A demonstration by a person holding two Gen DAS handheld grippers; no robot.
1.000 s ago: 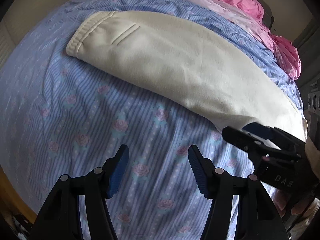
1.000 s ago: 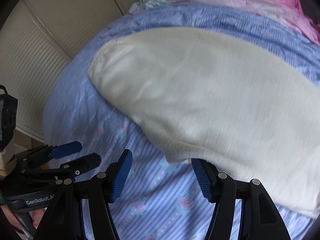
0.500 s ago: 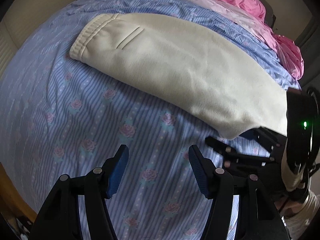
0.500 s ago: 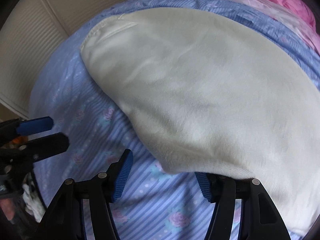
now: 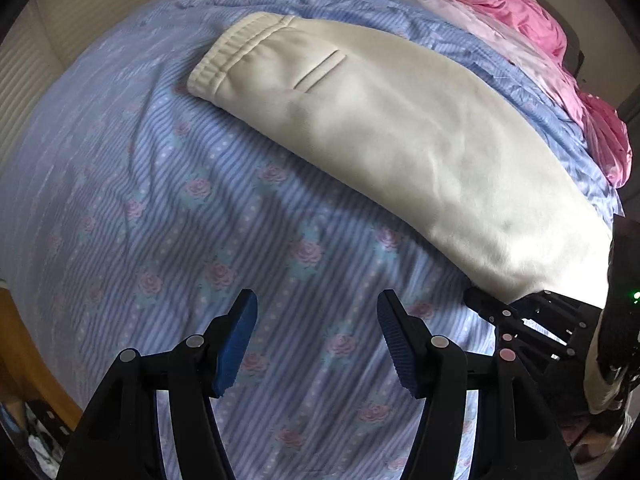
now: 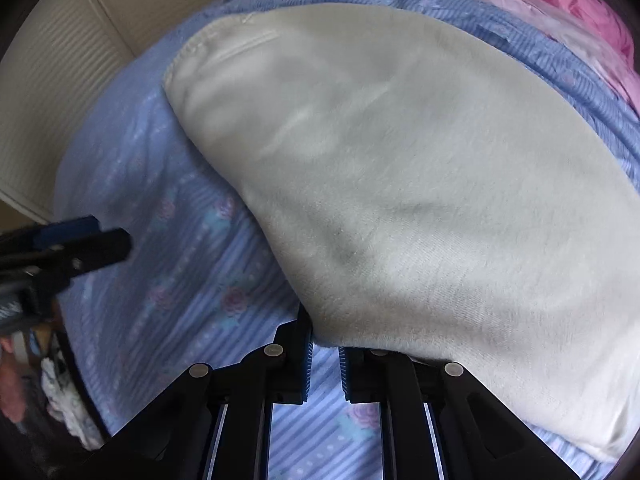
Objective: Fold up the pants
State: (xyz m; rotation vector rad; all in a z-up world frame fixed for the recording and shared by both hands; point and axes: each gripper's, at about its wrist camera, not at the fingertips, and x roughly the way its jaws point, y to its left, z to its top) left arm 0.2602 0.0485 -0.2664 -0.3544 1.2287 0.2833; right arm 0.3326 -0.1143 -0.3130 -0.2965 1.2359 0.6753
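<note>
Since a second ago our right gripper [image 6: 325, 354] has been closing, now pinching the cream pants' [image 6: 400, 184] hem corner, while beside them our left gripper [image 5: 316, 340] gapes wide, empty.

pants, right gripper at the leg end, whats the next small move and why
Probably lift that end a little. The right gripper has just been closing on the hem corner of the pants, which lie flat on the bed sheet; the left gripper is open, holding nothing.
</note>
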